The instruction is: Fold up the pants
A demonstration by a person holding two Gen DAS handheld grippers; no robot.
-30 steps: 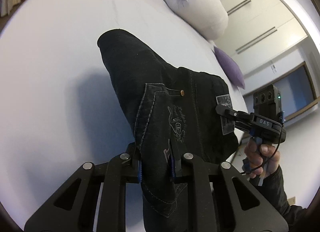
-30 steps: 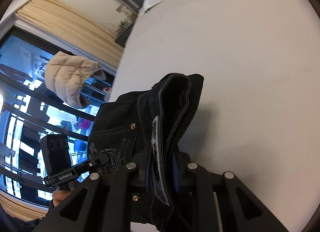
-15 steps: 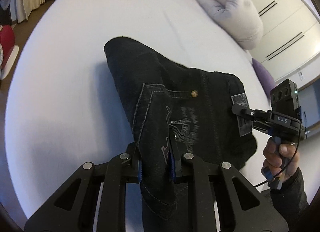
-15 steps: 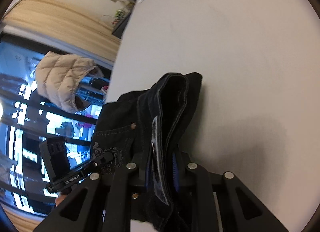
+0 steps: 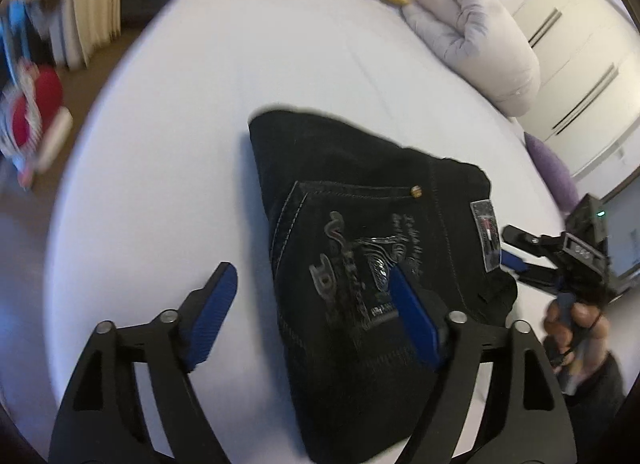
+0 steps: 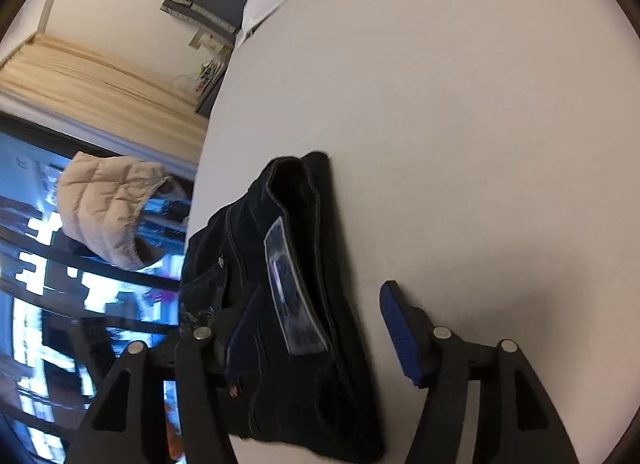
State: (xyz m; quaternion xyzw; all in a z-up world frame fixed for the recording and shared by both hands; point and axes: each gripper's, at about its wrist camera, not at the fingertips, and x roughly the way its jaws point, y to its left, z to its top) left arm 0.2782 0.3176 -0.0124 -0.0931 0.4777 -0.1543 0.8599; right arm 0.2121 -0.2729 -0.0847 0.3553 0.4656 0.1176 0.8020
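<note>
Folded pants (image 5: 372, 264) lie on bed (image 5: 180, 143); left claw (image 5: 308, 304) and right claw (image 6: 316, 324) both spread, straddling pants.

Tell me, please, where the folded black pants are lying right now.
In both wrist views the pants lie folded on the white bed, between the open left gripper and right gripper.

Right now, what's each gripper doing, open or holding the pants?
Left gripper: open, holding nothing; black pants lie between its fingers.
Right gripper: open, holding nothing.
</note>
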